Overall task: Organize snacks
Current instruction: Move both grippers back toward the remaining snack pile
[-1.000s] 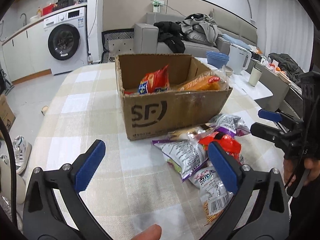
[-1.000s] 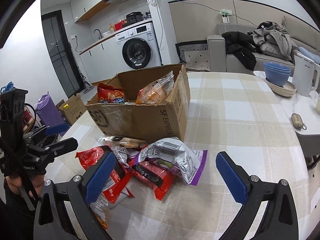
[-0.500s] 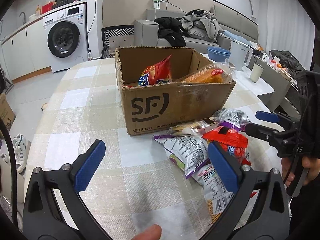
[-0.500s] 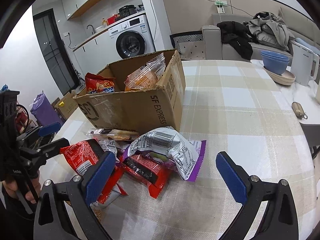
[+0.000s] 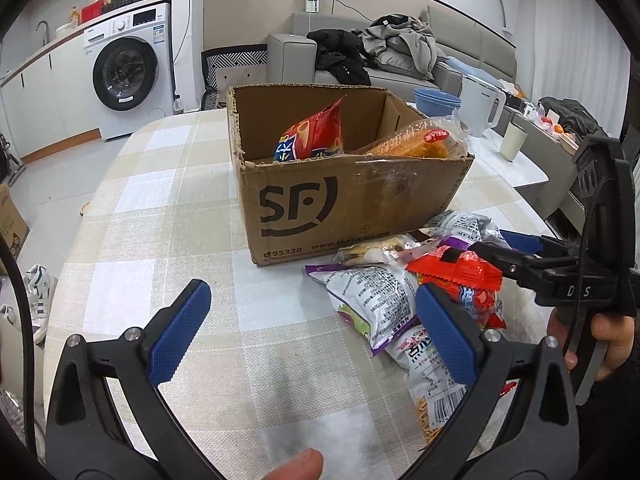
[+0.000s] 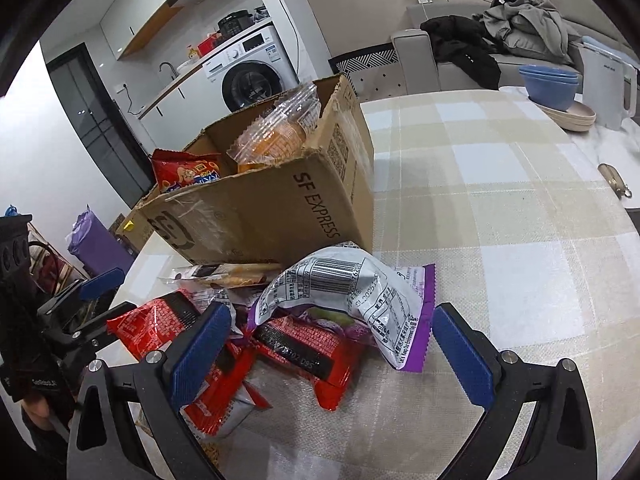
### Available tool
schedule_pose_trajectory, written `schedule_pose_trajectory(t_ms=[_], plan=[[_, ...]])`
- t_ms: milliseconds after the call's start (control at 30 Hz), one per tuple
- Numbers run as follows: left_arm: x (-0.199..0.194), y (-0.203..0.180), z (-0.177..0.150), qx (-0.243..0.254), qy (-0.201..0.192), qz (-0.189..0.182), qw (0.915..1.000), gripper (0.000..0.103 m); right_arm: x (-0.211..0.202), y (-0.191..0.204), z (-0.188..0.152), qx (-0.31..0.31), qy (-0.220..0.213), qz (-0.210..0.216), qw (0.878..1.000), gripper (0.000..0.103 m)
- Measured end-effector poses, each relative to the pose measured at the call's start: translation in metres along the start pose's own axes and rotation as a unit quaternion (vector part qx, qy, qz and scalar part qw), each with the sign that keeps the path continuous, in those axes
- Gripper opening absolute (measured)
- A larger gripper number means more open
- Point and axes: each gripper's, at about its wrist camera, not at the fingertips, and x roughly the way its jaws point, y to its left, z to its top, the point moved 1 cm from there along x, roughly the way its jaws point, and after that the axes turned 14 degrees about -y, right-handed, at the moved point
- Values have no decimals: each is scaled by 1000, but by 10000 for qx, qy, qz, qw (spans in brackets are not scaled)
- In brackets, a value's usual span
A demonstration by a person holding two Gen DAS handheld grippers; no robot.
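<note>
Both grippers, left [image 5: 312,328] and right [image 6: 332,344], are gaping wide and empty over snack packets [image 6: 344,304] lying near the box [image 5: 352,200].

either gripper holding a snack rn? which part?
Neither. Left gripper and right gripper are both open and empty above the snack pile.

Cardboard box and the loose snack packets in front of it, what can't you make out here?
- Brown cardboard box floor: both views, hidden by its walls and the red chip bag.
- Bottom packets of the pile: right wrist view, covered by the silver purple-edged bag.
- Noodle-snack packet: left wrist view, partly behind the left gripper finger.
</note>
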Motion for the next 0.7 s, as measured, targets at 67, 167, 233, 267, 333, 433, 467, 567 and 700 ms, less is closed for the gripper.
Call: schedule_pose_trajectory(t_ms=[67,167,233,267,333,433,467,567,700], plan=[[1,2,0,-9,0,11,10000,102,3,0,1,21,-1,-58,10000,102],[4,5,-1,-44,24,21,10000,102,8,-3,2,126,20,-155,9998,102],[4,6,-3,-47,35,36,10000,102,12,-4,3,168,20,-236,9996,102],[4,7,-3,-48,30,39,10000,102,14,-5,3,175,45,-227,9996,102],[5,9,-3,-66,33,35,10000,102,19,-7,3,154,113,-328,9993,102],[7,11,-3,-103,72,36,9999,102,22,-10,1,264,132,-280,9992,102],[7,12,-4,-108,79,40,9999,102,22,-11,0,280,134,-277,9991,102],[8,12,-4,-107,80,37,9999,102,25,-11,1,270,107,-284,9992,102],[10,12,-6,-99,87,29,9999,102,24,-6,2,144,27,-339,9993,102]])
